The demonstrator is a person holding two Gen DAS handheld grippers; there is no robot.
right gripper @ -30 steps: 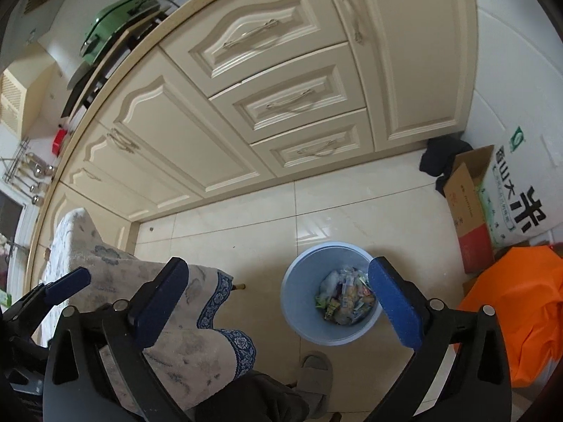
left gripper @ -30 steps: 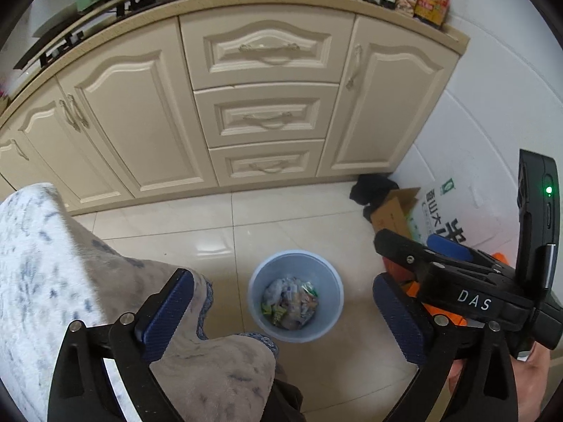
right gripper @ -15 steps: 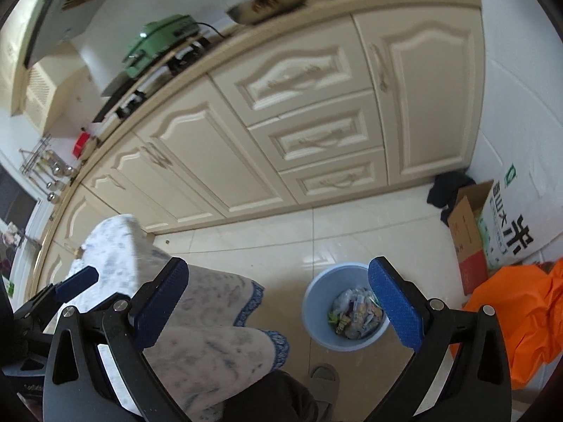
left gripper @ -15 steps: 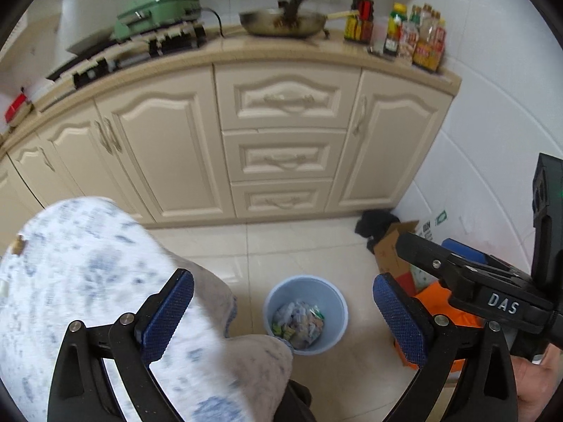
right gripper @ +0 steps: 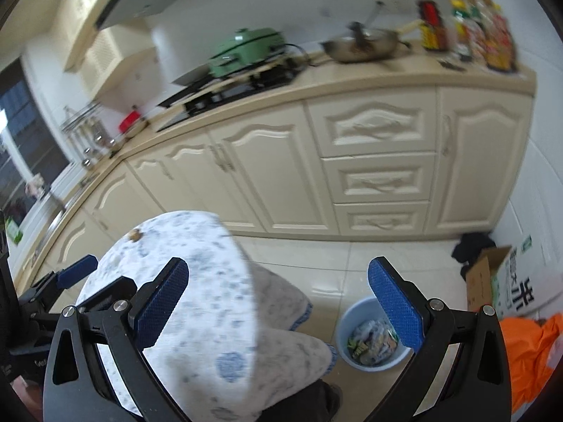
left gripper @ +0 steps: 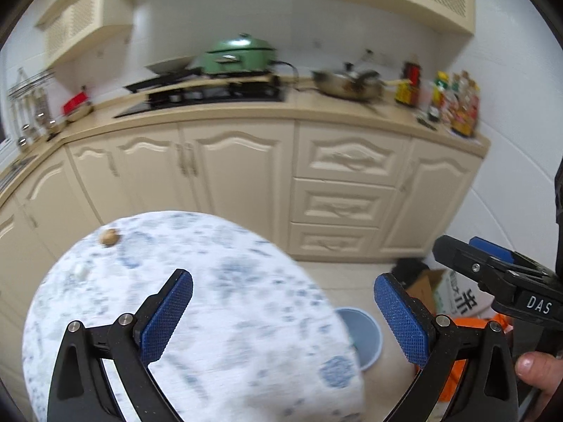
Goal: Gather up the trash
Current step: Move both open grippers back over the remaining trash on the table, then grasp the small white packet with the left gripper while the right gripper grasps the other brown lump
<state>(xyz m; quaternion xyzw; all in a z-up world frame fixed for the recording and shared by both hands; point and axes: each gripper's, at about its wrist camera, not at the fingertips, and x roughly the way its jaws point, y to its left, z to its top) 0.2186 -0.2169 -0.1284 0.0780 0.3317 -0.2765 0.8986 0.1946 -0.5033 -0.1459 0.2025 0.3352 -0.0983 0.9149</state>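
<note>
the round table (left gripper: 246,299) in its blue-and-white cloth fills the foreground, and the blue trash bin (right gripper: 369,341), already part full of wrappers, stands on the floor just beyond its right edge. a small brown scrap (left gripper: 109,236) lies at the table's far left rim, up and left of the left gripper (left gripper: 281,311), which is nearer to it than the right gripper (right gripper: 278,302). both pairs of jaws are spread wide and hold nothing.
</note>
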